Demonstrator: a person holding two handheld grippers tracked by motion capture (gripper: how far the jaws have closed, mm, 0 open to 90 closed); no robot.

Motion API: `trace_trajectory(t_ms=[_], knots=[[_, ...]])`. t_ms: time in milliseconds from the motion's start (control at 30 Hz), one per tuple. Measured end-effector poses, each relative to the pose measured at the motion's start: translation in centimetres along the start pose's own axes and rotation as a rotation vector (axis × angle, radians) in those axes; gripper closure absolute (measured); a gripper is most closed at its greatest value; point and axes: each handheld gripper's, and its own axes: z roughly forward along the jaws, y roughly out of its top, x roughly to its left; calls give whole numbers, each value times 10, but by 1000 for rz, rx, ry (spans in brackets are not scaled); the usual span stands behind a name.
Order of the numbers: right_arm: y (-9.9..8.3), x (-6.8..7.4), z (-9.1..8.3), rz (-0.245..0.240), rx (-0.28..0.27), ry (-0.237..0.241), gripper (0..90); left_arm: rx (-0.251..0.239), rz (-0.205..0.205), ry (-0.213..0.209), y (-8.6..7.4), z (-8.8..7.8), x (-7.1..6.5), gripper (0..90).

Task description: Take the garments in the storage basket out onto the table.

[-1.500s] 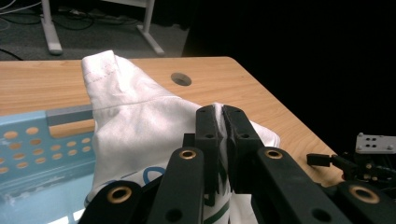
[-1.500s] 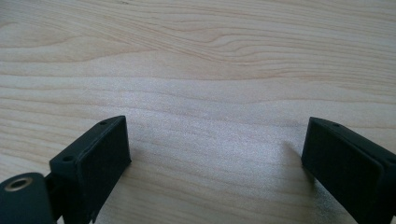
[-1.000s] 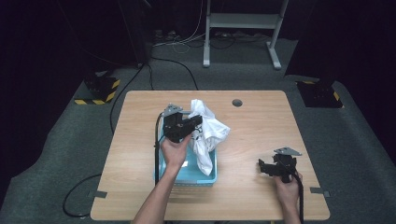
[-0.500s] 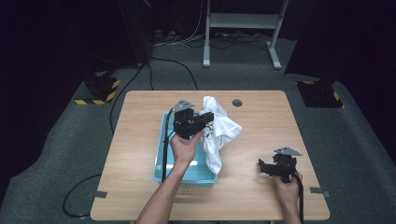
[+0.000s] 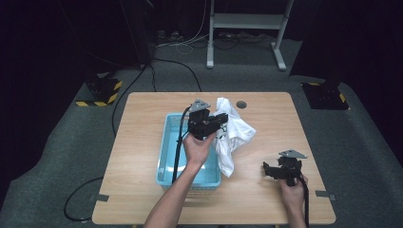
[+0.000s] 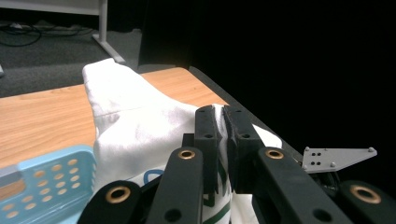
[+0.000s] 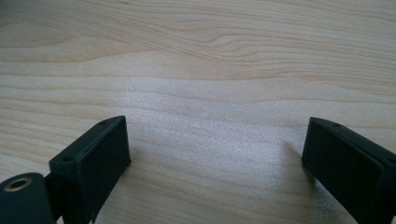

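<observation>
A dark room surrounds the pale wooden table [image 5: 142,123]. The left gripper [image 6: 222,122] has its jaws clamped tight on a fold of the white T-shirt [image 5: 231,134], held up over the far right corner of the light-blue perforated basket [image 5: 167,156], cloth trailing onto the tabletop. The right gripper [image 7: 215,149] rests near the table's right edge, jaws spread wide, nothing between them.
</observation>
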Motion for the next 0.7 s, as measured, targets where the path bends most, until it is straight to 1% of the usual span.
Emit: trace_trajectory(t_ms=[133,400,700], knots=[[0,0,0,0,0,0,73,14,5,-9,-2,10,-3,842],[0,0,0,1,1,0,72,25,-4,-26,-5,26,-7,841],[0,0,0,-1,1,0,72,44,-16,-17,-16,39,-5,840]])
